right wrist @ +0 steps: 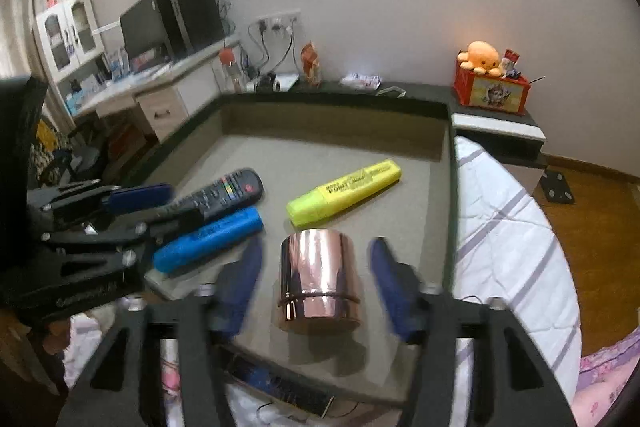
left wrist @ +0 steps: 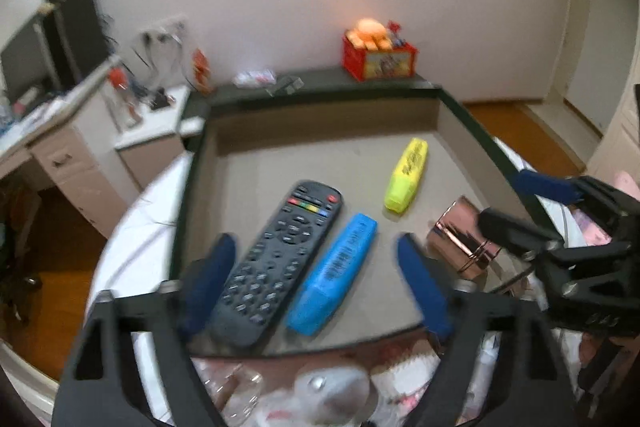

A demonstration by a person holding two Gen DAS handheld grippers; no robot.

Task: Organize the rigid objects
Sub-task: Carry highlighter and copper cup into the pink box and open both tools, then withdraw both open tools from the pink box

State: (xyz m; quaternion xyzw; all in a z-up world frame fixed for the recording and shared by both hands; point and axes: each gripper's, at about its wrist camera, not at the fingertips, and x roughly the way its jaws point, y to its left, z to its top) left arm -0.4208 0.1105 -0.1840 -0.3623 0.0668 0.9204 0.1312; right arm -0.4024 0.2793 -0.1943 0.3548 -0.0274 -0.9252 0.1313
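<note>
The left gripper [left wrist: 316,283] stands open over a matte black remote [left wrist: 280,263] and blue marker [left wrist: 334,275]. The right gripper [right wrist: 316,287] gapes around a shiny copper cylinder [right wrist: 318,281], pads clear, on the grey tray [right wrist: 344,147].

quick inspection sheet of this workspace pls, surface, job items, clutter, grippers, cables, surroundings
surface: shallow tray with dark rim and grey-brown floor, resting on a white striped bedsheet.
job's things: black remote and blue marker side by side; yellow highlighter apart from them; copper cup upright near the front edge.
clutter: glass and packets below the tray's near edge, blurred.
grippers: left gripper open, straddling remote and blue marker, touching neither; right gripper open around the cup, pads clear of it.
cables: plugs and leads at the wall socket.
surroundings: desk with monitor; red box with orange plush; wooden floor.
</note>
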